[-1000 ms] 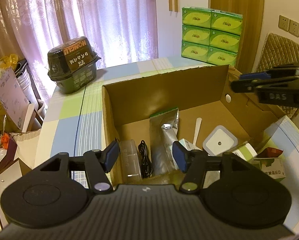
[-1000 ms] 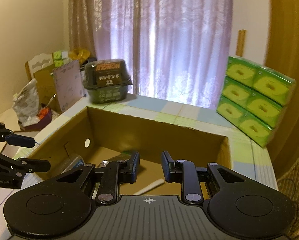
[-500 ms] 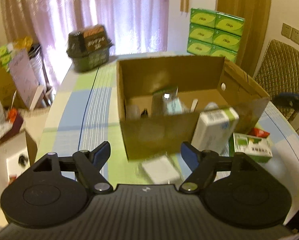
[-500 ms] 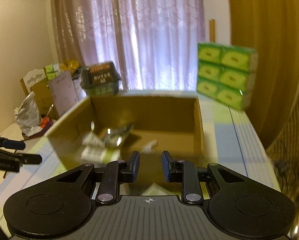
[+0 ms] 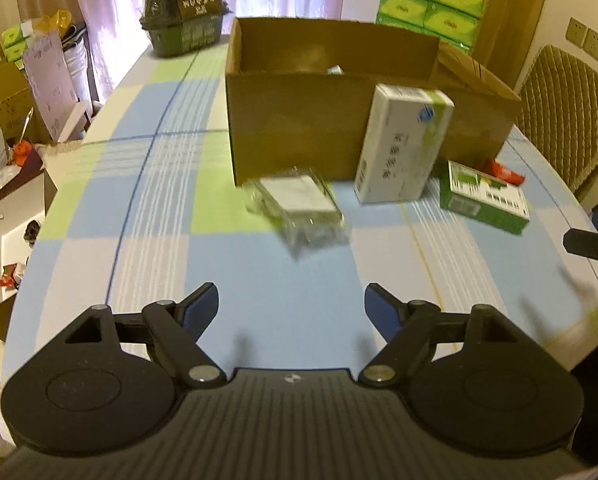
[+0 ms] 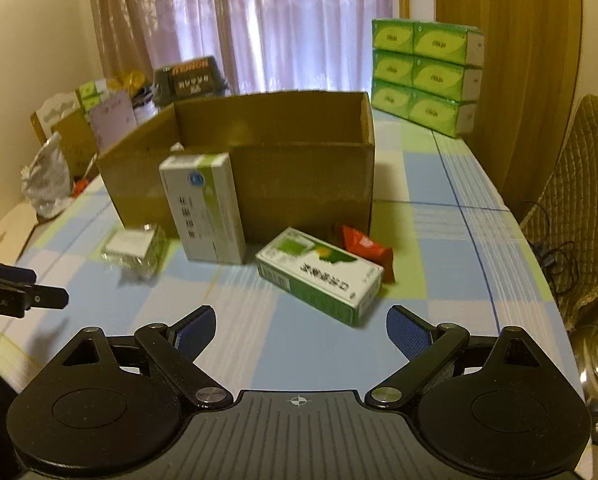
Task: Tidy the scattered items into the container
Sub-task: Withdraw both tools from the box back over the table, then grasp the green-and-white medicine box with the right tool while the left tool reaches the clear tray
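The cardboard box (image 5: 299,120) stands open-topped on the checked tabletop (image 5: 159,208), its plain side wall facing both cameras. From these low angles its inside is mostly hidden; only a small pale corner of something (image 5: 334,69) shows above the near rim in the left wrist view, too blurred to identify.

Outside the box, four items lie on the tabletop. A clear plastic packet with a white insert (image 5: 299,208) lies just in front of the box's left part. A tall white-and-green carton (image 5: 403,144) stands upright, seemingly against the box wall. A green-and-white box (image 6: 319,276) lies flat beside it, and a red packet (image 6: 365,248) sits touching or just behind that, close to the box's corner.

The left gripper (image 5: 291,310) hovers over bare tabletop, its jaws wide apart and holding nothing. The right gripper (image 6: 299,330) is likewise spread wide and empty, near the green-and-white box.
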